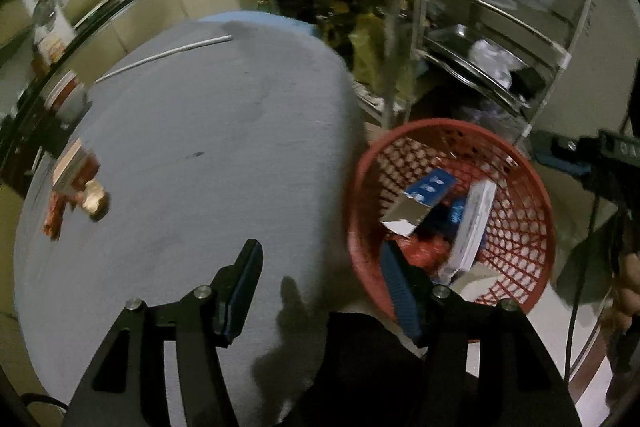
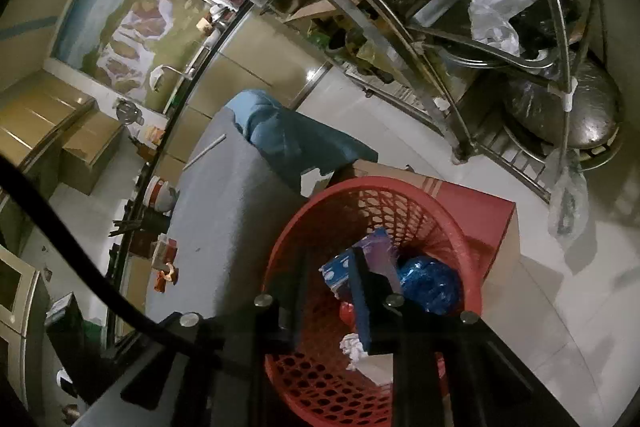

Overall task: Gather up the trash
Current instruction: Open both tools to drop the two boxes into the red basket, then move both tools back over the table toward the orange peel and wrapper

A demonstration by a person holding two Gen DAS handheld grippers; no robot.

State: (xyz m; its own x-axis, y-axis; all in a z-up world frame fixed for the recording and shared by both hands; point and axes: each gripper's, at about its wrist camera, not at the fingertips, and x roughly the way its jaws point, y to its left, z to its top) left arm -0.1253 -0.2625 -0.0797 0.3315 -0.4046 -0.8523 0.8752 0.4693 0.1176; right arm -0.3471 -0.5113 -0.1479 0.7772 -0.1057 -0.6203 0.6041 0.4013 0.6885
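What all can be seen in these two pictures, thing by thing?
table: one, covered in grey cloth, left of the basket
basket: one, red plastic mesh, on the floor beside the table
trash in basket: several pieces, including a blue-and-white packet, a shiny blue crumpled wrapper, a white crumpled paper
wrapper scraps: a small orange-and-brown cluster, at the table's left edge
thin rod: one, white, at the table's far end
cardboard box: one, red-topped, behind the basket
metal rack: one, silver, cluttered shelves, beyond the basket
left gripper: black, blue-padded fingers spread open, empty, between table and basket
right gripper: black, open over the basket, nothing held
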